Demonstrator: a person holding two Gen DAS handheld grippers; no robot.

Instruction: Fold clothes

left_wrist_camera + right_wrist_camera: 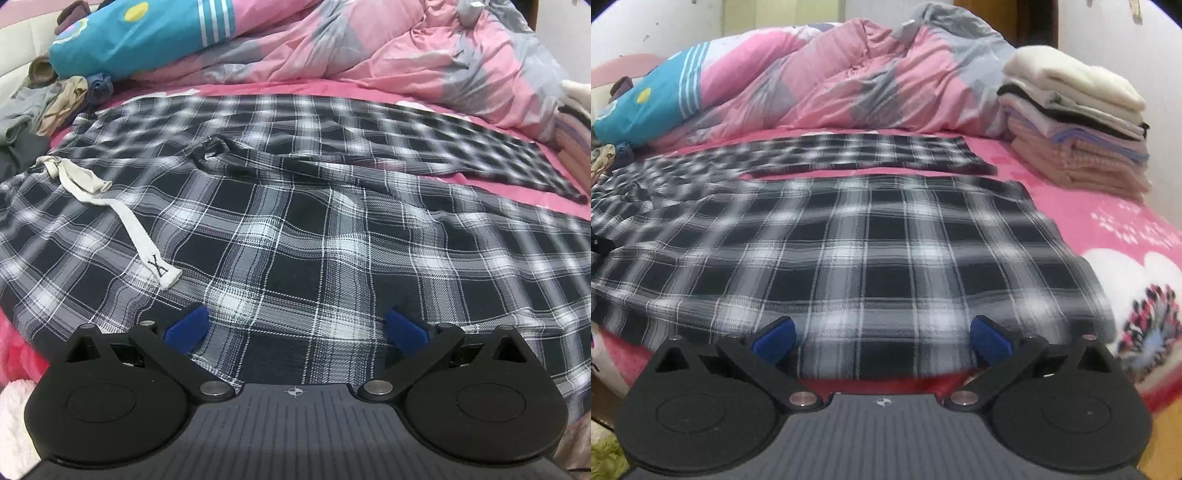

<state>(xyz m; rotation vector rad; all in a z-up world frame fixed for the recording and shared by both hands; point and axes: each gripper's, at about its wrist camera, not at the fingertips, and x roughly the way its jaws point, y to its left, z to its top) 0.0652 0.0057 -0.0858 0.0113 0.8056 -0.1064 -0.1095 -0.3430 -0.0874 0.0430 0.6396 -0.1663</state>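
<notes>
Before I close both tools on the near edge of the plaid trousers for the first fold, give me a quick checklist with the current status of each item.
1. Left tool open, nothing gripped: ok.
2. Right tool open, nothing gripped: ok.
3. Plaid trousers spread out with both legs laid flat: ok, though there is a bunched wrinkle at the crotch.
4. White drawstring tucked away: not ok, it lies loose across the waist area.
5. Near edge of the trousers between the right tool's blue fingers: ok, the edge sits just ahead of them.
6. Folded stack clear of the fold path: ok, it sits apart on the pink bedsheet.
</notes>
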